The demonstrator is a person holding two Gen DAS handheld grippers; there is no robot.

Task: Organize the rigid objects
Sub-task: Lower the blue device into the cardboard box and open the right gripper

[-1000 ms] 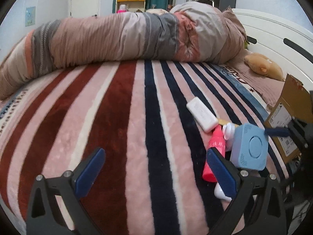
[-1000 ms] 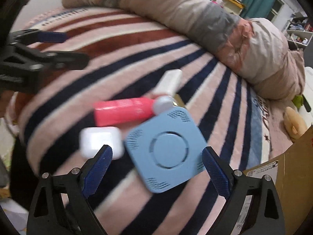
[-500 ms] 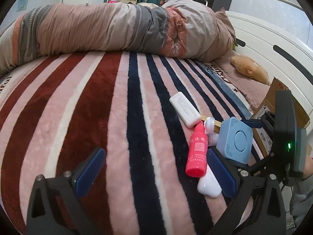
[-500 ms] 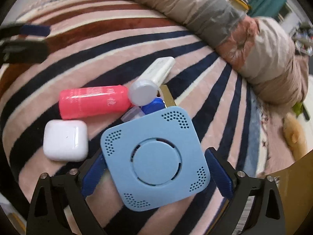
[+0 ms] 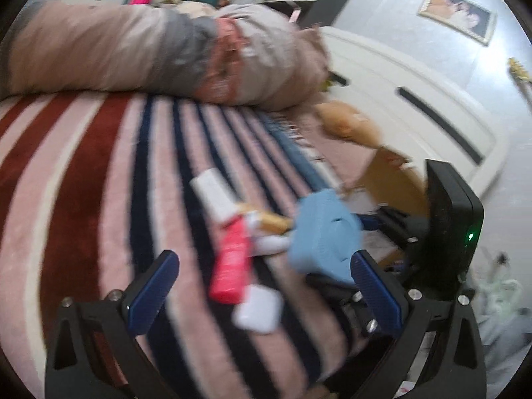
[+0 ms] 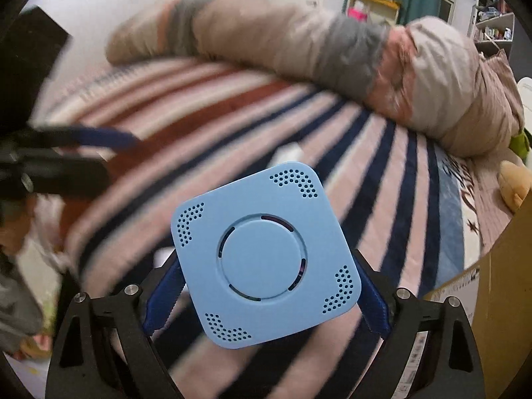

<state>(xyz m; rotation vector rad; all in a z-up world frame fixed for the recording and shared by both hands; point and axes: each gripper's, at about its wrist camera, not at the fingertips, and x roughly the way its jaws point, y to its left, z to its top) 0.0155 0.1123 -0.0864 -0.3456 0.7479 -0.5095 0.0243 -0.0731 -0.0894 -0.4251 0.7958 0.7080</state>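
My right gripper [image 6: 266, 286] is shut on a light blue square device [image 6: 266, 256] and holds it lifted above the striped blanket; the device also shows in the left wrist view [image 5: 324, 232]. My left gripper [image 5: 262, 292] is open and empty, low over the blanket. Between its fingers lie a pink bottle [image 5: 231, 262] and a white earbud case [image 5: 257, 309]. A white rectangular box [image 5: 214, 194] and a tan item [image 5: 276, 221] lie just beyond the bottle.
A cardboard box [image 6: 498, 286] stands at the right edge of the bed, also in the left wrist view [image 5: 389, 179]. A rolled quilt [image 5: 159, 56] lies across the far side. A plush toy [image 5: 349, 126] sits near the white headboard [image 5: 415, 99].
My right gripper has closed on the blue device and lifted it off the pile. The left gripper has swung right and closer to the remaining items.
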